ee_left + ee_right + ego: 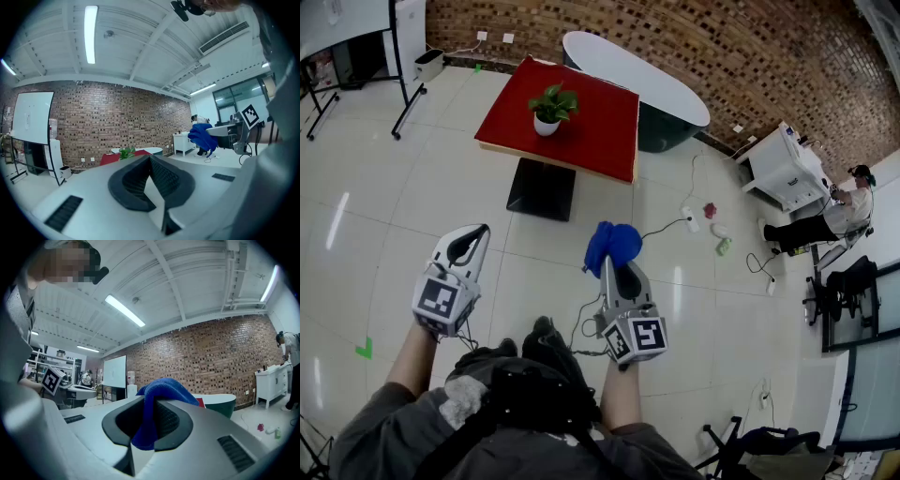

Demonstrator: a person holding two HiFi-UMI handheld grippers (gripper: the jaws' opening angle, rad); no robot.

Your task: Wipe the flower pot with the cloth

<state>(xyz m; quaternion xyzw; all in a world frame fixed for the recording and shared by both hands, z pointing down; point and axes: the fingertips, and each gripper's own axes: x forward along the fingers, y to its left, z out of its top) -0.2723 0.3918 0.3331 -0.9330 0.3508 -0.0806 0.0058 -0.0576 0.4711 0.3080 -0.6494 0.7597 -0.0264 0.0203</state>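
A white flower pot (547, 125) with a green plant stands on the red table (598, 131) far ahead of me; its leaves (125, 152) show small in the left gripper view. My right gripper (607, 264) is shut on a blue cloth (612, 245), which bunches out past the jaws (159, 392). My left gripper (474, 236) is shut with nothing between its jaws (151, 165). Both grippers are held level over the floor, well short of the table. The cloth (202, 136) also shows at the right of the left gripper view.
A white oval table (633, 75) stands behind the red one by the brick wall. A whiteboard stand (366, 37) is at the far left. A white cabinet (785, 169), a seated person (825, 220), cables and small items (712, 225) lie to the right.
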